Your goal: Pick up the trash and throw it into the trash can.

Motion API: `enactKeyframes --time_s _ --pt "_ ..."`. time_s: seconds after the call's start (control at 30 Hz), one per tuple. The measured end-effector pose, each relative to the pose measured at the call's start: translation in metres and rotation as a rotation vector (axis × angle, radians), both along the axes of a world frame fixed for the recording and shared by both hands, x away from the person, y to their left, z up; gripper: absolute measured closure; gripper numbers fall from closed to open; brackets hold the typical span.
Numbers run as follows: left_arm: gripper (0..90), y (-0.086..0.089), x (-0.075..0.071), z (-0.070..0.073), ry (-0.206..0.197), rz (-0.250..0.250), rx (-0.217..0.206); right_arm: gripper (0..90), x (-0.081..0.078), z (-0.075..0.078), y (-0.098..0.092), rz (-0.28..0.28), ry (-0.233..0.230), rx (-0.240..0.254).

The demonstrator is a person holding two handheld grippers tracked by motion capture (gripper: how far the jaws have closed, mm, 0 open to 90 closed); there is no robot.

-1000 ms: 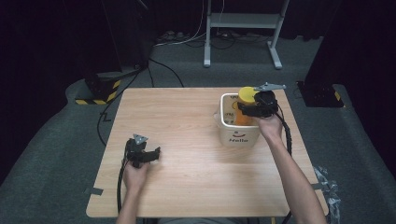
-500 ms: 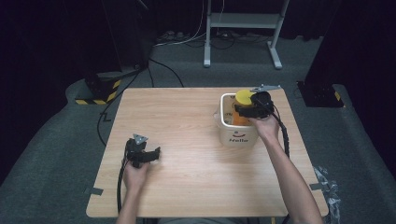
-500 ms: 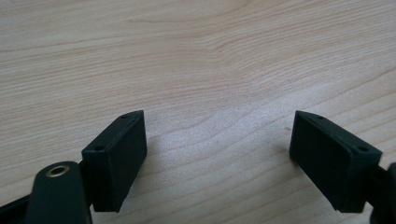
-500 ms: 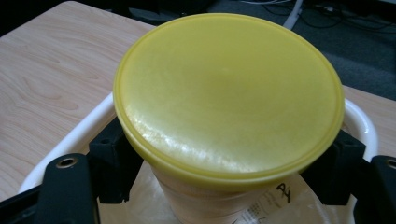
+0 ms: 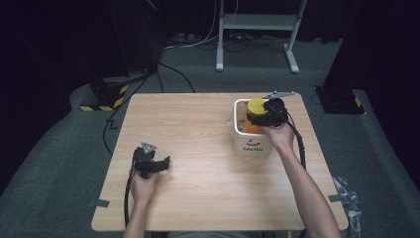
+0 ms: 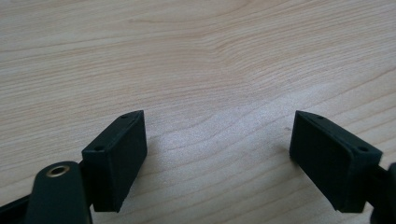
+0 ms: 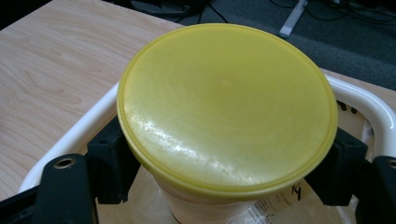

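Note:
A white bucket (image 5: 251, 147) with dark lettering stands on the right part of the wooden table (image 5: 198, 124). A jar with a yellow lid (image 5: 256, 105) and orange body is partly inside it. My right gripper (image 5: 253, 118) is shut on the jar just under the lid. In the right gripper view the yellow lid (image 7: 227, 102) sits above the bucket rim (image 7: 359, 100), with the black pads (image 7: 112, 158) pressed to the jar's sides. My left gripper (image 5: 157, 163) rests on the table at front left, open and holding nothing; its jaws stand wide apart over bare wood (image 6: 219, 93).
A white metal stand (image 5: 257, 29) and cables lie on the grey floor beyond the table. A black and yellow striped block (image 5: 106, 96) sits off the table's far left corner. Bare wood lies between the two grippers.
My right gripper has lowered the yellow-lidded jar slightly deeper into the bucket and shifted a little left. The left gripper has not moved.

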State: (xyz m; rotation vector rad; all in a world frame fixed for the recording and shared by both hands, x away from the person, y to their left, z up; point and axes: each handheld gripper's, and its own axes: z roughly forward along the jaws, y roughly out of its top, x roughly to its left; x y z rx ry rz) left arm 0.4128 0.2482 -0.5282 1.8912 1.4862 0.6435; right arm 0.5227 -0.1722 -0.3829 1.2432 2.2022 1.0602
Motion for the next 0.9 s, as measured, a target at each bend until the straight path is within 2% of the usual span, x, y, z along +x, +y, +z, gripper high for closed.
enactKeyframes --time_s 0.5,0.7,0.9 --pt "19.3 0.000 0.000 0.000 0.000 0.000 0.000 16.9 0.003 -0.005 -0.001 0.001 0.035 -0.008" --pt "19.2 0.000 0.000 0.000 0.000 0.000 0.000 16.0 0.000 -0.006 -0.008 0.000 0.020 0.024" --pt "19.3 0.000 0.000 0.000 0.000 0.000 0.000 15.6 -0.005 0.001 -0.014 -0.002 -0.006 0.050"
